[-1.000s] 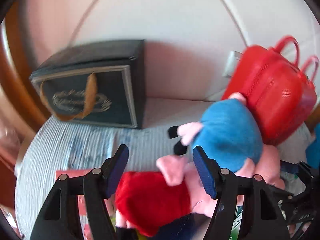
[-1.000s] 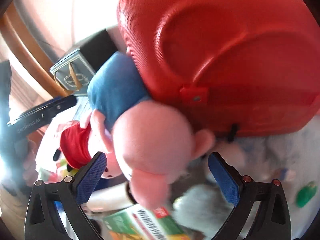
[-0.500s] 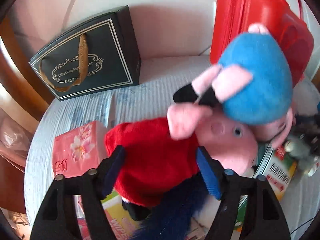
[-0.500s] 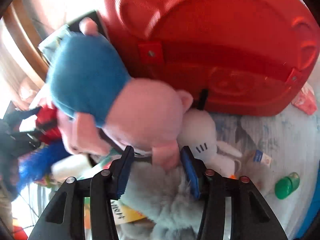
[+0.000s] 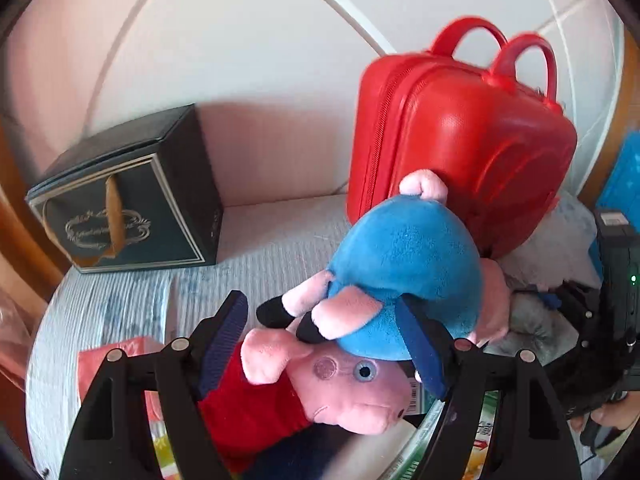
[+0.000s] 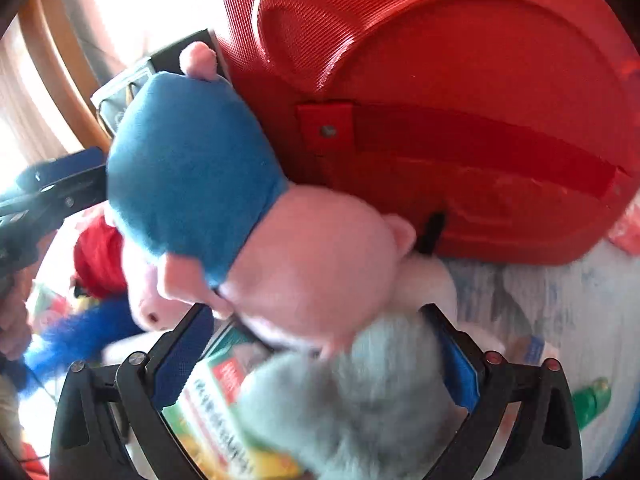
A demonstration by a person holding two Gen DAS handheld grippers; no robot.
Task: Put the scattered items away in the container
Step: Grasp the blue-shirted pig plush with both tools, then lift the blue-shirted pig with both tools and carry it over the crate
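Your left tongs (image 5: 324, 340) gape wide around the two pig plushes (image 5: 400, 280) at centre frame, gripping nothing. Your right tongs (image 6: 320, 360) stand open over a grey plush (image 6: 360, 408), below the red case (image 6: 440, 100).

My red hard-shell suitcase (image 5: 460, 136) stands upright and shut at the back of the striped bed cover, its two loop handles on top. A pink pig plush in a blue outfit (image 5: 404, 268) leans against its front, one foot up and its head low. Under it lies a second pig plush in a red dress (image 5: 320, 396), on its side, snout pointing right. At the right edge a grey furry plush (image 6: 352, 404) lies over a green printed box (image 6: 216, 400).
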